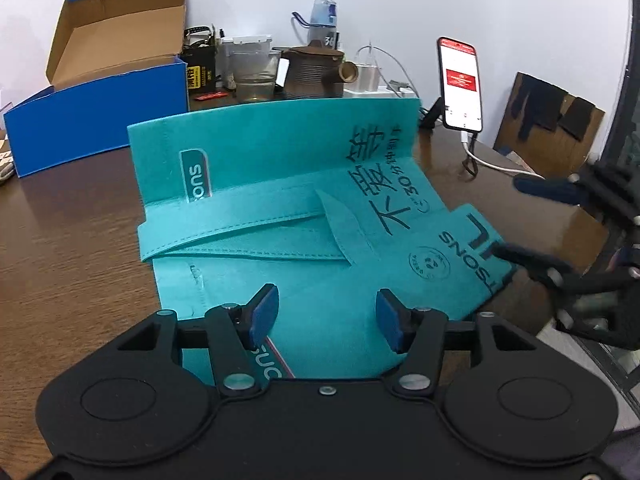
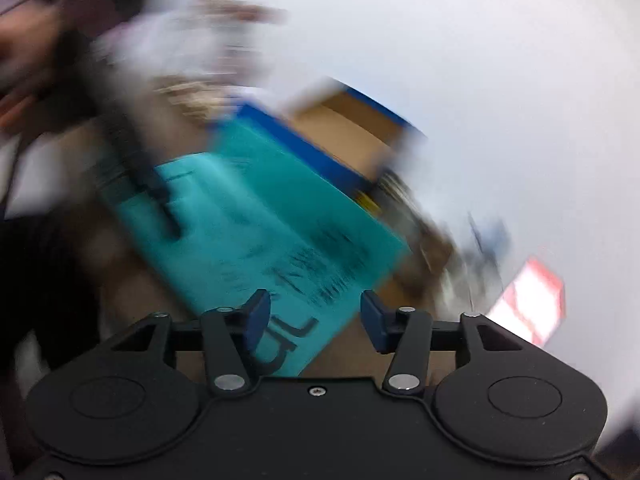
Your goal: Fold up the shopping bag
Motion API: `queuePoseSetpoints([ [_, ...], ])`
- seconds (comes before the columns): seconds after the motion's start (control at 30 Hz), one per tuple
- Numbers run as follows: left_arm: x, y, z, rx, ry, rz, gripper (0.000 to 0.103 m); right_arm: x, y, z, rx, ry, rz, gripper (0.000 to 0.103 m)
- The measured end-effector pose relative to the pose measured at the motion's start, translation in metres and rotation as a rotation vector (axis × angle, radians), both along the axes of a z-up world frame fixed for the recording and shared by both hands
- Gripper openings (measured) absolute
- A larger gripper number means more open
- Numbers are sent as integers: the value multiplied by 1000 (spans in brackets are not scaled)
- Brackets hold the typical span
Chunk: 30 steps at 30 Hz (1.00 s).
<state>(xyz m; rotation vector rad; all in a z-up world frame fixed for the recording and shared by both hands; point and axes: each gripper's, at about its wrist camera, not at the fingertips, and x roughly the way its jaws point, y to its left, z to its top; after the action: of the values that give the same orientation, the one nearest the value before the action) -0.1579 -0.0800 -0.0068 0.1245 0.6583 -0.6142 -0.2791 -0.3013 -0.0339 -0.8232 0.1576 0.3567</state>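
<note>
A teal shopping bag (image 1: pixel 280 168) with black printed characters lies flat on the brown wooden table (image 1: pixel 72 240). Its far panel stands up, and its handle straps are folded across the middle. My left gripper (image 1: pixel 328 312) hovers open over the bag's near part, with no cloth between the blue pads. My right gripper (image 1: pixel 507 217) comes in from the right, fingers apart beside the bag's right edge. The right wrist view is badly blurred. There the right gripper (image 2: pixel 316 312) stands open above a corner of the bag (image 2: pixel 260 216), pressing on nothing.
An open blue cardboard box (image 1: pixel 96 120) stands at the back left. Along the wall are a brown teapot (image 1: pixel 316 72), glass jars, a water bottle (image 1: pixel 324 12) and a lit phone (image 1: pixel 460 84) on a stand with a cable. Brown cardboard (image 1: pixel 548 120) leans at the right.
</note>
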Motion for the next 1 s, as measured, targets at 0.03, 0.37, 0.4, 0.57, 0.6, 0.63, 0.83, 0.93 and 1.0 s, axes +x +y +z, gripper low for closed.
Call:
queuePoseSetpoints([
  [0.03, -1, 1, 0, -7, 3, -7, 55, -7, 1, -3, -108, -2, 55, 58],
  [0.37, -6, 9, -3, -54, 11, -52, 60, 5, 11, -18, -443, -56, 251, 56],
  [0.4, -5, 11, -3, -66, 19, -56, 60, 8, 12, -16, -427, -43, 260, 56],
  [0.57, 1, 16, -1, -81, 50, -92, 60, 30, 11, 1, -357, 49, 292, 62],
  [0.6, 3, 18, -1, -83, 54, -103, 60, 35, 12, 5, -343, 74, 292, 62],
  [0.63, 5, 20, -1, -91, 60, -114, 61, 41, 12, 7, -334, 91, 285, 61],
  [0.83, 19, 29, 1, -139, 120, -175, 64, 75, 11, 13, -309, 227, 236, 22],
  [0.93, 17, 28, 2, -119, 104, -224, 73, 79, 11, 11, -323, 237, 263, 16],
  [1.0, 10, 23, 2, -61, 74, -257, 87, 81, 9, 15, -300, 282, 271, 16],
])
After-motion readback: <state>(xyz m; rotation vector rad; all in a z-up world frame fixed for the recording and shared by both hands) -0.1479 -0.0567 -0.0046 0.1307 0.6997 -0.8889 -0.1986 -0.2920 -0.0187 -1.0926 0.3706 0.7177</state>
